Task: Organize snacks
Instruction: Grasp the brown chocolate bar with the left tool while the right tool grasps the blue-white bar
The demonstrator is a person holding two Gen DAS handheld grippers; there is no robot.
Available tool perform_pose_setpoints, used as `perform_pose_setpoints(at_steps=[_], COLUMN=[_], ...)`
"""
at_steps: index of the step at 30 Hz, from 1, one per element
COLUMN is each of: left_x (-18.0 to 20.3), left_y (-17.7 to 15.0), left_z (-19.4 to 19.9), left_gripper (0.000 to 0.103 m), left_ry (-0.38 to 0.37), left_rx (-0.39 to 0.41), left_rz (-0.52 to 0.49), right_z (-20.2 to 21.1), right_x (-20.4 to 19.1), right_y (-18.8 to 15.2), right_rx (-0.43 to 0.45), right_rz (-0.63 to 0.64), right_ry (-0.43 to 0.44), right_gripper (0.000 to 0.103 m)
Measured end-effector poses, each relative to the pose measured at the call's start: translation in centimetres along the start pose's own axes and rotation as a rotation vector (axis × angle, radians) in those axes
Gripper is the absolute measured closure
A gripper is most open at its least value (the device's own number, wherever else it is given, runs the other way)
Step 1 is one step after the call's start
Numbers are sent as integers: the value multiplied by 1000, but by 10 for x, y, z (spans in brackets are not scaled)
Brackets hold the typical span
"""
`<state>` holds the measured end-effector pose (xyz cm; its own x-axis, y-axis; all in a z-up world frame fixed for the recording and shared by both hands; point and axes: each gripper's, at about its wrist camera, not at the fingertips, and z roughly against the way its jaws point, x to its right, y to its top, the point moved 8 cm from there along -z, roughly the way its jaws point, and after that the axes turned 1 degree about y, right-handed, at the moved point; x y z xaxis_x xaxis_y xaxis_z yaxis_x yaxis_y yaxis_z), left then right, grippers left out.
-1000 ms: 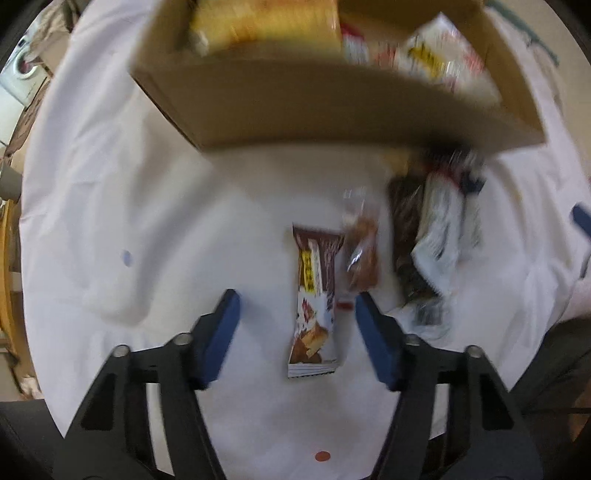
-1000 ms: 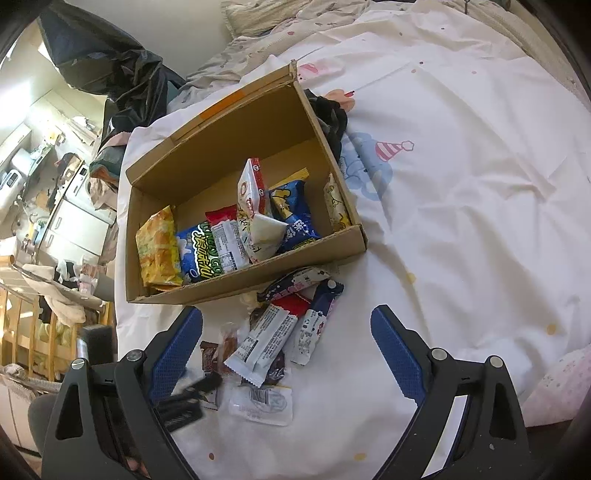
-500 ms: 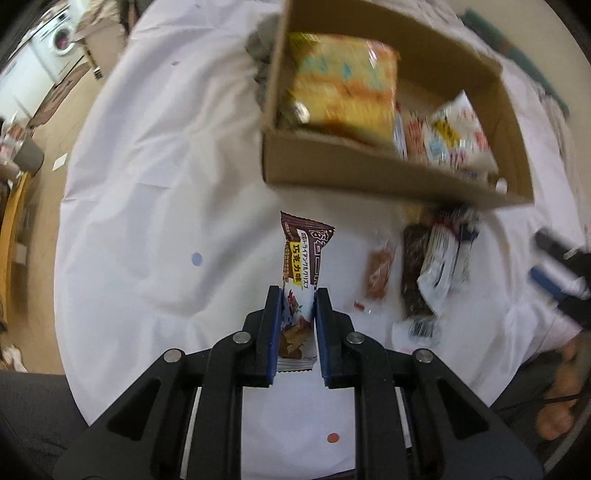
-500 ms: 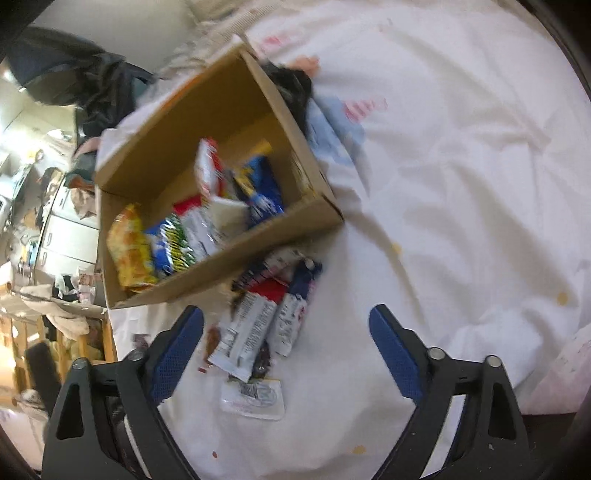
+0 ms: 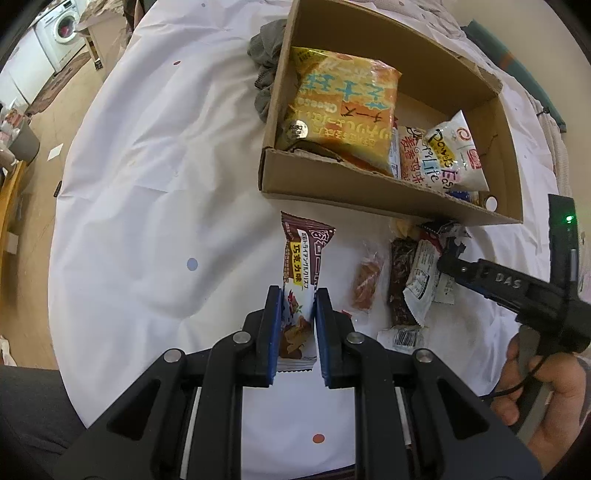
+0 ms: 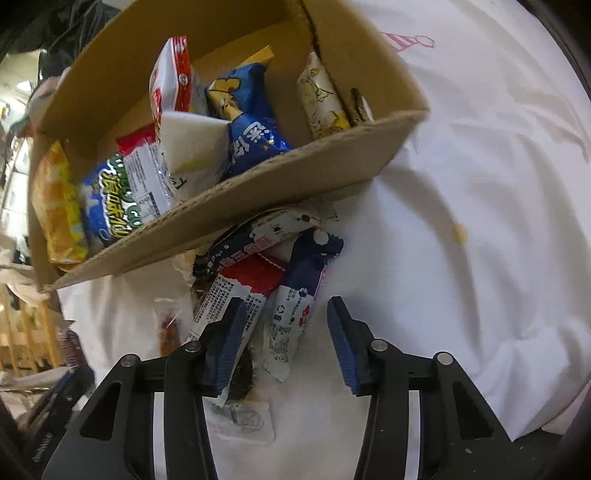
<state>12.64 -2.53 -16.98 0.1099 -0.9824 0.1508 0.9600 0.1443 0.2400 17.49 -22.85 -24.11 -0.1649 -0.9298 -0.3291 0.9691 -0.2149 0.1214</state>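
Note:
My left gripper (image 5: 297,295) is shut on the lower end of a brown chocolate bar packet (image 5: 303,251), which it holds a little above the white sheet. The cardboard box (image 5: 369,195) beyond it holds an orange chip bag (image 5: 343,107) and other packets. My right gripper (image 6: 286,314) hangs low over the loose pile in front of the box (image 6: 258,192). Its jaws are closing, with a navy-and-white packet (image 6: 295,302) between them and not pressed. Its left pad overlaps a red-and-white packet (image 6: 236,295). In the left wrist view the right gripper (image 5: 443,262) reaches into the pile (image 5: 417,284).
A small orange snack in clear wrap (image 5: 365,280) lies between the bar and the pile. A grey cloth (image 5: 264,74) sits against the box's far left corner. The bed's edge and the floor with a washing machine (image 5: 62,29) are to the left. A hand (image 5: 535,387) holds the right gripper.
My left gripper closed on the chocolate bar and lifted it. My right gripper came down close over the pile and its jaws narrowed.

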Motion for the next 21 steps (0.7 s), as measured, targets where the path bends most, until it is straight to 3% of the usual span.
perform_pose_setpoints(at_steps=[5,9,14,21], left_x=[0,1,0,-3], left_y=[1,0,0,-2], left_z=[0,0,-1,-2], left_gripper=[88,88,88,88], left_ry=[-17,-22,-11,11], left_rx=[-11,-13,-6,7], left_rz=[24,25,23,30], right_z=[-2,-4,1,27], right_x=[4,11,16,23], right_y=[-1,-3,-15,-34], right_rx=[8,-5,-4,32], right_rz=[30,51,80,85], right_ry=[-56,-114,-95,-5], right_gripper=[59,83,84,84])
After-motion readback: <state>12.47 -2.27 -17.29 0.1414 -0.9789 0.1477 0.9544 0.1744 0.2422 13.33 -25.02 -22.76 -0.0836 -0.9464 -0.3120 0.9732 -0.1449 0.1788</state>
